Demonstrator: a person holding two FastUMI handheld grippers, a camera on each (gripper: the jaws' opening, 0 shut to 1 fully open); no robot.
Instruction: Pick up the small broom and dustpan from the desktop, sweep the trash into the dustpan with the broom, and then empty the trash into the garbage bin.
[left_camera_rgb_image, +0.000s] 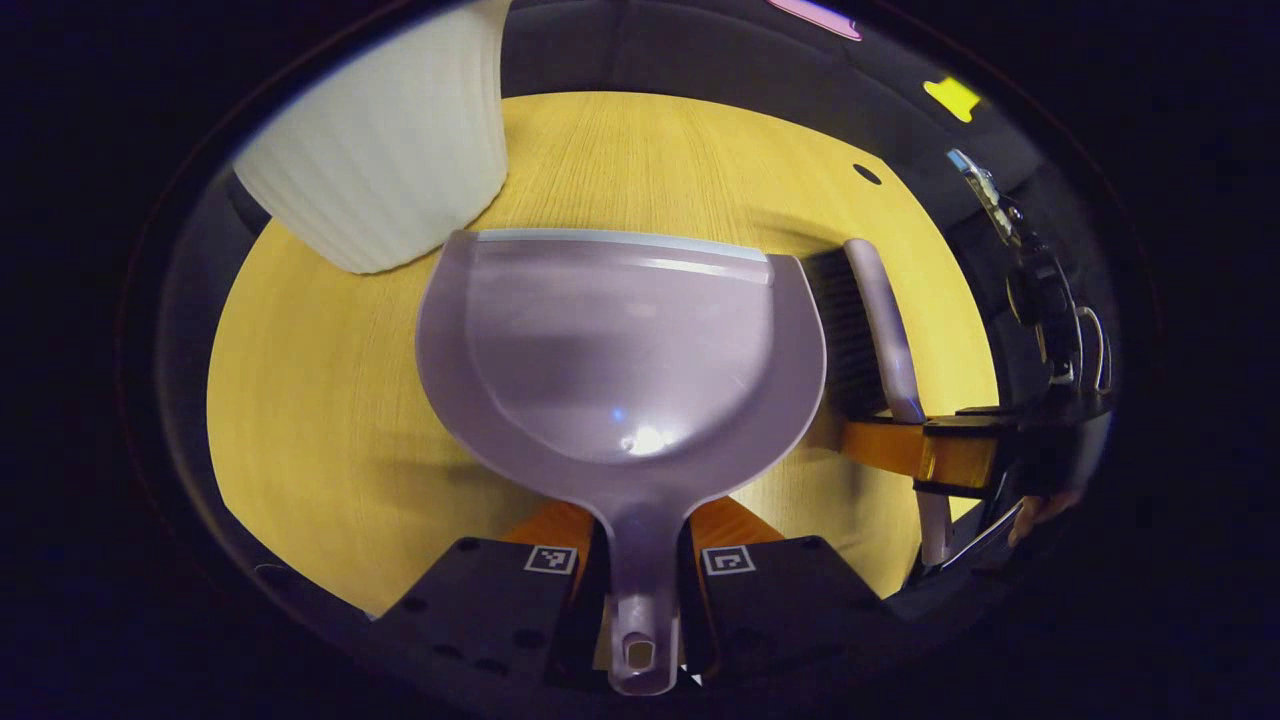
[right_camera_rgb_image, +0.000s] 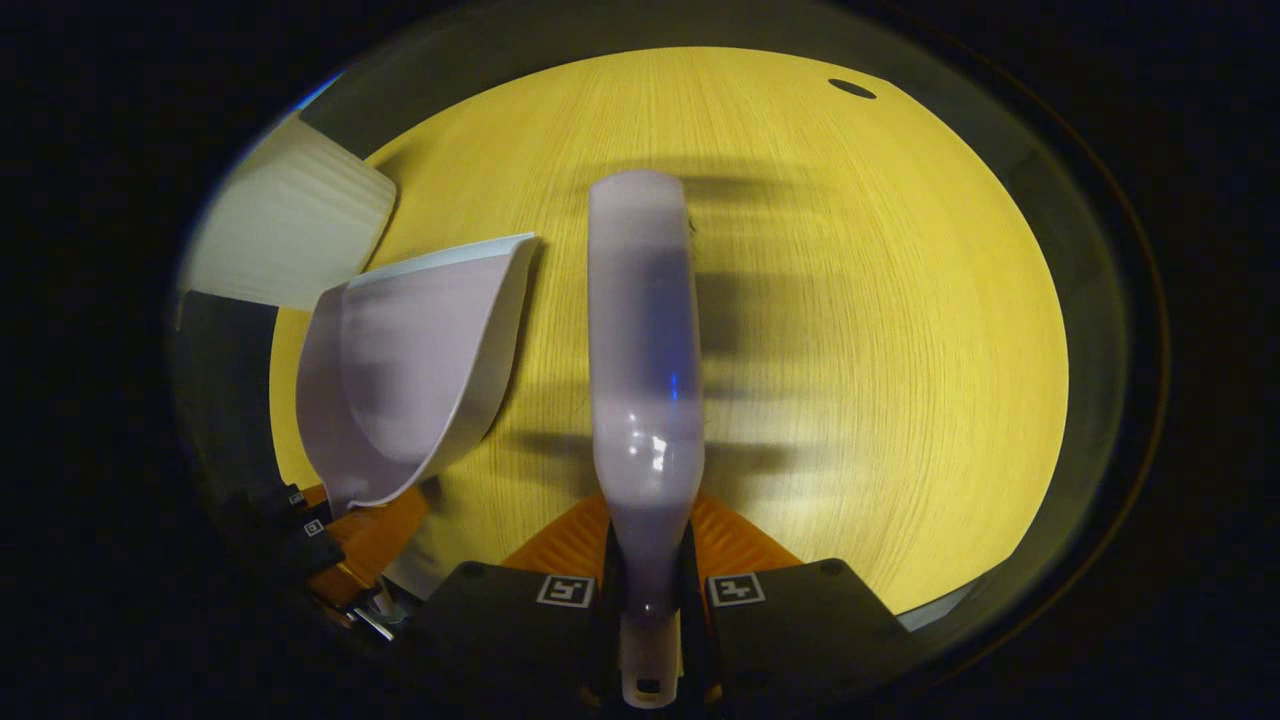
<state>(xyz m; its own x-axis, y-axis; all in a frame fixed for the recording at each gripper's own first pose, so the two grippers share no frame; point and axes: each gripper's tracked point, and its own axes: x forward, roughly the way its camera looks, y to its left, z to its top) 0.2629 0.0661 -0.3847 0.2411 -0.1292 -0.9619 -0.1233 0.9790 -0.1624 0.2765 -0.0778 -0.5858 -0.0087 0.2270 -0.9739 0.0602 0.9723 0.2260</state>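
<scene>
My left gripper (left_camera_rgb_image: 640, 560) is shut on the handle of a pale lilac dustpan (left_camera_rgb_image: 620, 350), whose scoop lies over the yellow wooden desktop (left_camera_rgb_image: 330, 400) with its lip facing away. My right gripper (right_camera_rgb_image: 648, 585) is shut on the handle of a small lilac broom (right_camera_rgb_image: 640, 330), seen from its back; the bristles are hidden there. In the left gripper view the broom (left_camera_rgb_image: 885, 330) stands just right of the dustpan with dark bristles facing it, held by the right gripper (left_camera_rgb_image: 950, 455). In the right gripper view the dustpan (right_camera_rgb_image: 410, 370) is to the left, tilted, with the left gripper (right_camera_rgb_image: 330, 540) below it.
A white ribbed garbage bin (left_camera_rgb_image: 390, 150) stands at the far left of the desktop, just beyond the dustpan's lip; it also appears as the white bin (right_camera_rgb_image: 290, 240) in the right gripper view. A dark round hole (right_camera_rgb_image: 852, 88) marks the desk's far right. No trash shows on the wood.
</scene>
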